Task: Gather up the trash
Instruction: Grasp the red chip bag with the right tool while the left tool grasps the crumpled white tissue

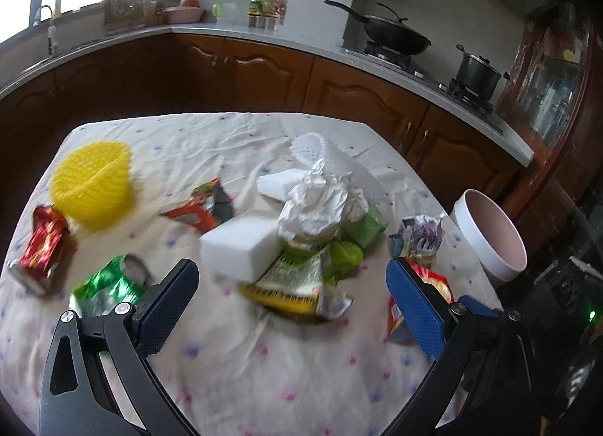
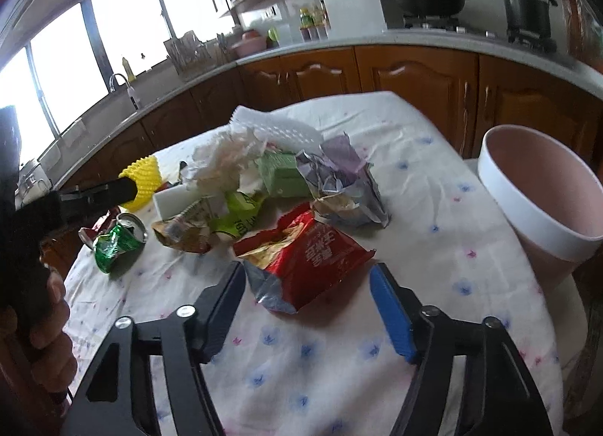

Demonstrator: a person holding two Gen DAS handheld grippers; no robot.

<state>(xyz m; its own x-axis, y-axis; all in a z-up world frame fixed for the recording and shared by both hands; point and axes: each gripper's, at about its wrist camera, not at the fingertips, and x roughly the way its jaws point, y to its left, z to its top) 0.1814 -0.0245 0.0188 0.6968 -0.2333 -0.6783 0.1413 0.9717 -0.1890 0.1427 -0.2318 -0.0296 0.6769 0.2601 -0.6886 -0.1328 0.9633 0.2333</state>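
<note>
A heap of trash lies on the flowered tablecloth [image 1: 264, 360]. It holds crumpled white paper [image 1: 320, 202], a white foam block [image 1: 241, 247], a yellow-green wrapper [image 1: 297, 281] and a red snack bag [image 2: 305, 251]. My left gripper [image 1: 292, 274] is open just above the cloth, with the yellow-green wrapper lying ahead between its fingers, untouched. My right gripper [image 2: 307, 272] is open around the near end of the red snack bag, and I see no pad pressing on it. A pink bin with a white rim [image 2: 546, 210] stands off the table's right edge.
A crushed green can [image 1: 109, 285], a red can [image 1: 41, 247], a yellow basket [image 1: 94, 183] and an orange wrapper [image 1: 199, 206] lie on the left. A person's hand [image 2: 49, 304] holds the left gripper's handle. Wooden kitchen cabinets [image 1: 264, 74] run behind the table.
</note>
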